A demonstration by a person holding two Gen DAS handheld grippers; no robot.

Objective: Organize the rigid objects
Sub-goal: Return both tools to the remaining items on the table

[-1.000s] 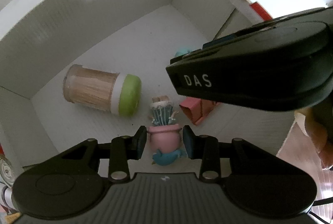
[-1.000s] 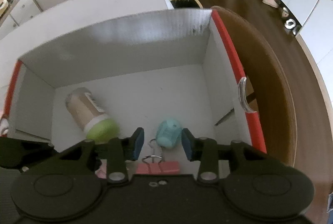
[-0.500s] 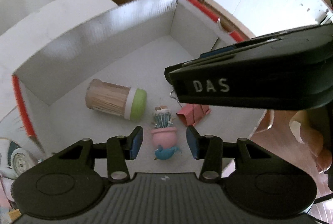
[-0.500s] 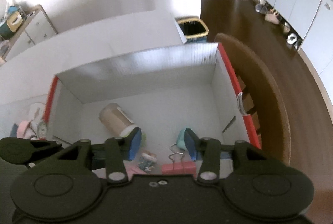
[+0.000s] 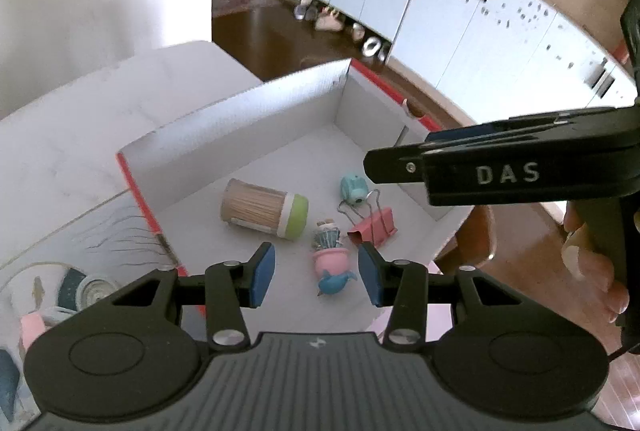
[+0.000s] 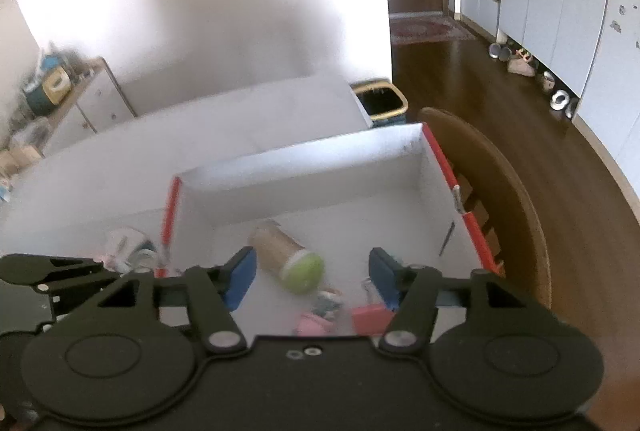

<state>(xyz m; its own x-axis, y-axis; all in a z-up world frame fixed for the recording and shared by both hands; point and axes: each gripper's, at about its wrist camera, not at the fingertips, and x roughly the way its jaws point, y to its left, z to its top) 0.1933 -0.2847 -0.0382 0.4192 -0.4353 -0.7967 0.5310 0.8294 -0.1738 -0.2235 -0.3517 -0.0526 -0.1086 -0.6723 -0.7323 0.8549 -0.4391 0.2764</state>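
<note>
A white box with red rims (image 5: 256, 119) holds a toothpick jar with a green lid (image 5: 266, 209) lying on its side, a pink-potted cactus figurine (image 5: 332, 259), a pink binder clip (image 5: 374, 225) and a small teal object (image 5: 354, 187). My left gripper (image 5: 316, 277) is open and empty, above the box's near side over the figurine. My right gripper (image 6: 312, 281) is open and empty, above the box (image 6: 304, 171); the jar (image 6: 286, 257), figurine (image 6: 316, 319) and clip (image 6: 370, 317) lie below it. The right gripper's body also shows in the left wrist view (image 5: 504, 171).
Outside the box at the left, small items lie on the white table (image 5: 68, 147): a tape roll (image 5: 94, 289) and a pink thing (image 5: 32, 327). A wooden chair (image 6: 512, 199) stands right of the box. A bin (image 6: 382, 103) is on the floor beyond.
Both grippers have risen and pulled back from inside the box; the left one has left the cactus figurine lying on the box floor. Both jaws have spread wider.
</note>
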